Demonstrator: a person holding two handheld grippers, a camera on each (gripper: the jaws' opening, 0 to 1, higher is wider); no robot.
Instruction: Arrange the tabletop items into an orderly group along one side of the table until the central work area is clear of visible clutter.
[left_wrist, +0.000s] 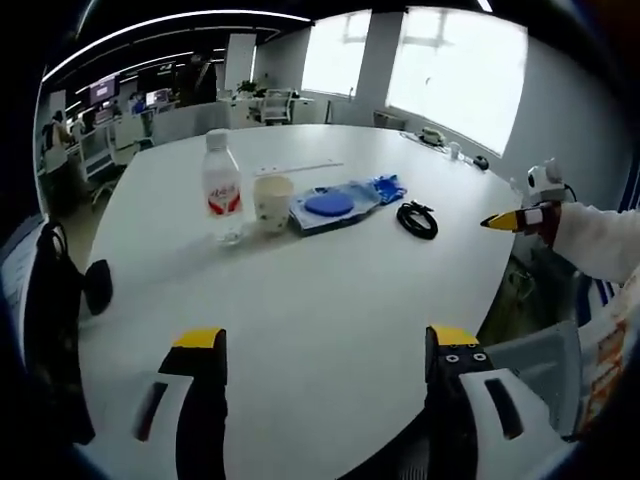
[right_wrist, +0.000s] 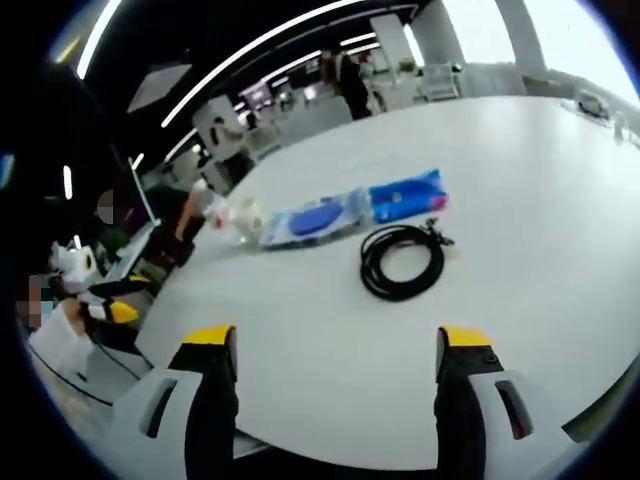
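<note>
The white table (left_wrist: 330, 300) carries 4 loose items gathered toward its far middle. Largest of them is the clear packet (left_wrist: 345, 203) with blue contents, lying flat; it looks light, floppy and slick, so a pinch at one short edge would probably serve better than a grab across the middle. Next is the water bottle (left_wrist: 221, 187), upright at the left end of the row, capped and likely the heaviest piece; its smooth wall may slip, so the waist under the red label seems the place to close on. Just beside it, between bottle and packet, stands the paper cup (left_wrist: 272, 203), light and easily crushed; a gentle hold on the body near the rim is advisable. The black coiled cable (right_wrist: 402, 260) lies apart from the packet, nearer the right gripper; limp, it will sag unless several loops are caught together.

The left gripper (left_wrist: 328, 345) has its jaws spread wide with nothing between them, hovering over bare tabletop. The right gripper (right_wrist: 337, 340) is likewise wide apart and empty, short of the cable.
</note>
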